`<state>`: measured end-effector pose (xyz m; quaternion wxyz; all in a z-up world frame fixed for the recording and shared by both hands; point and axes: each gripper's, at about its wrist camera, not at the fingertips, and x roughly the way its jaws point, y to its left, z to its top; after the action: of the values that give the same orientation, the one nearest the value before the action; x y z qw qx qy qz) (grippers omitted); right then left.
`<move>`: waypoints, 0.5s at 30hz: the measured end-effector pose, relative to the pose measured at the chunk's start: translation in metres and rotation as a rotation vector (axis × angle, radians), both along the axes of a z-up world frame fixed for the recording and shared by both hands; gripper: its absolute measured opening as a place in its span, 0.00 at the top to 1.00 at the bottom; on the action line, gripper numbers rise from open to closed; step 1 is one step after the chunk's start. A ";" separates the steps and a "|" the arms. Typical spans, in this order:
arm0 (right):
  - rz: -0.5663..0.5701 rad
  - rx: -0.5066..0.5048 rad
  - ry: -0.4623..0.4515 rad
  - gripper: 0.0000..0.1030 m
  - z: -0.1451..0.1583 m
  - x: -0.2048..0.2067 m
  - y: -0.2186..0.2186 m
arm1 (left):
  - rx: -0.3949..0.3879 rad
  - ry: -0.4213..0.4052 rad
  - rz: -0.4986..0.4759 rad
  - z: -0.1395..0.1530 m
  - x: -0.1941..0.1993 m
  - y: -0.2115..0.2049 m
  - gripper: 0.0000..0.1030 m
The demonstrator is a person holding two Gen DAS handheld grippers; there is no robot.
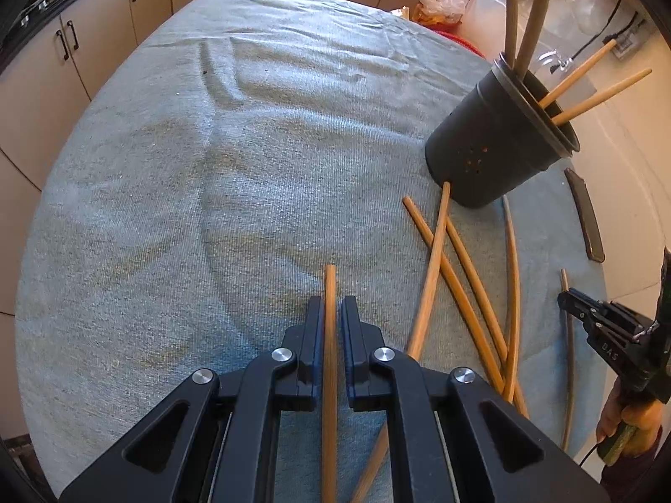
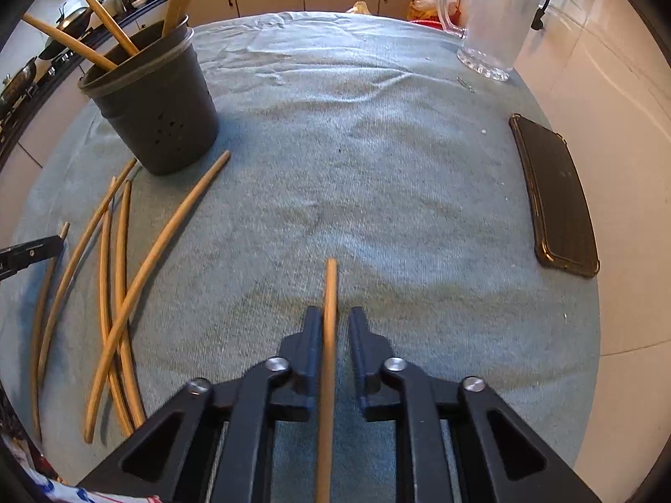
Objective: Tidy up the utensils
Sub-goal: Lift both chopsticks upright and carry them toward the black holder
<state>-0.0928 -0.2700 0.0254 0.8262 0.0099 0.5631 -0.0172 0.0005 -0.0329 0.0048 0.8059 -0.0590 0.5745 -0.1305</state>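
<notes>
A dark utensil holder (image 1: pixel 499 138) stands on the cloth at the right of the left wrist view and at the upper left of the right wrist view (image 2: pixel 155 100), with several wooden chopsticks standing in it. Several loose chopsticks (image 1: pixel 457 268) lie on the cloth in front of it, also in the right wrist view (image 2: pixel 121 285). My left gripper (image 1: pixel 332 306) has one chopstick (image 1: pixel 330 335) between its narrowly parted fingers. My right gripper (image 2: pixel 334 318) has another chopstick (image 2: pixel 329 335) between its fingers, touching the left finger, with a gap on the right. The right gripper also shows in the left wrist view (image 1: pixel 587 306).
A grey-green cloth (image 2: pixel 377 167) covers the round table. A dark phone (image 2: pixel 553 193) lies near the right edge. A glass pitcher (image 2: pixel 495 21) stands at the back right. Plastic bags (image 1: pixel 440 4) and kitchen cabinets are behind the table.
</notes>
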 end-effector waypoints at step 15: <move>-0.017 0.099 -0.382 0.94 0.100 -0.073 -0.004 | -0.069 -0.358 -0.003 0.103 -0.084 0.012 0.95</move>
<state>-0.1655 -0.2739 0.1250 0.9162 0.0585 0.3963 0.0058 -0.0837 -0.0205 0.1078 0.8927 -0.0617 0.4169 -0.1596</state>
